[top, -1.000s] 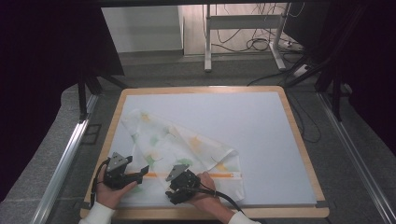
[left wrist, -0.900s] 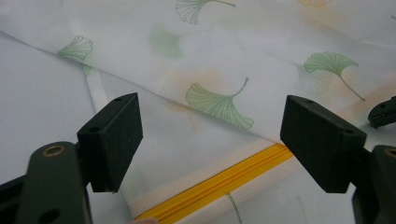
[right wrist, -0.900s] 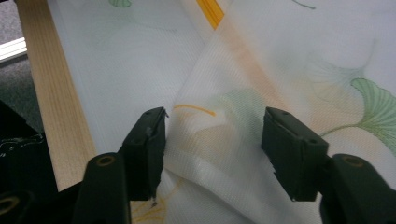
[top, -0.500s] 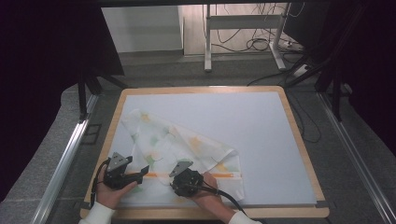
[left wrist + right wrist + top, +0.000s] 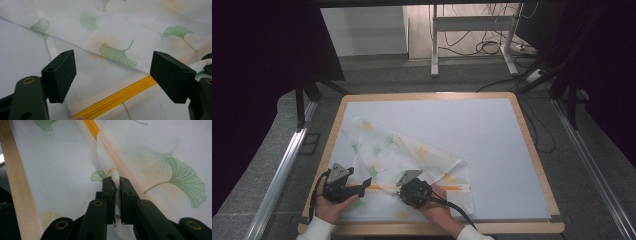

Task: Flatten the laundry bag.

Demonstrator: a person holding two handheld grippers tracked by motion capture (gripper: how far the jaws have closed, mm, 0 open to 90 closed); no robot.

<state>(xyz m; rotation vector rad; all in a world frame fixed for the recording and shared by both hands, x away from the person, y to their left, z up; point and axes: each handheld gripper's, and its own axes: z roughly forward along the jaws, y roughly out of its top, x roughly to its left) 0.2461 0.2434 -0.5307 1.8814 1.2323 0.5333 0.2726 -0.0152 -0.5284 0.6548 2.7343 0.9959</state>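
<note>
**Two grippers on one leaf-print cover, one pinching and one waiting**

Both of my grippers sit at the near edge of the white table [image 5: 492, 150], working a thin leaf-print fabric cover [image 5: 412, 150] that lies spread on the near-left part of the board, one corner reaching toward the far left. A yellow zipper [image 5: 120, 98] runs along its near side, between the two grippers.

I judge the layout deliberate: the zipper side faces me so both tools can reach it without stretching across the cloth. The right gripper [image 5: 115, 182] has its jaws closed tight on a bunched fold of the fabric, right beside the zipper line, which should anchor the cover or let me lift that layer. The left gripper [image 5: 112, 75] hangs just over the zipper's left end with its jaws spread wide and nothing between them; I read it as lined up to take the cloth there, so the two grips would tension the zipper edge.

From the high view, my left hand [image 5: 329, 207] holds its gripper pointing right along the near edge, low over the cloth. My right hand [image 5: 437, 207] comes in from the bottom, forearm angled, with the gripper aimed leftward and away from me, and its cable trailing back to the right.
</note>
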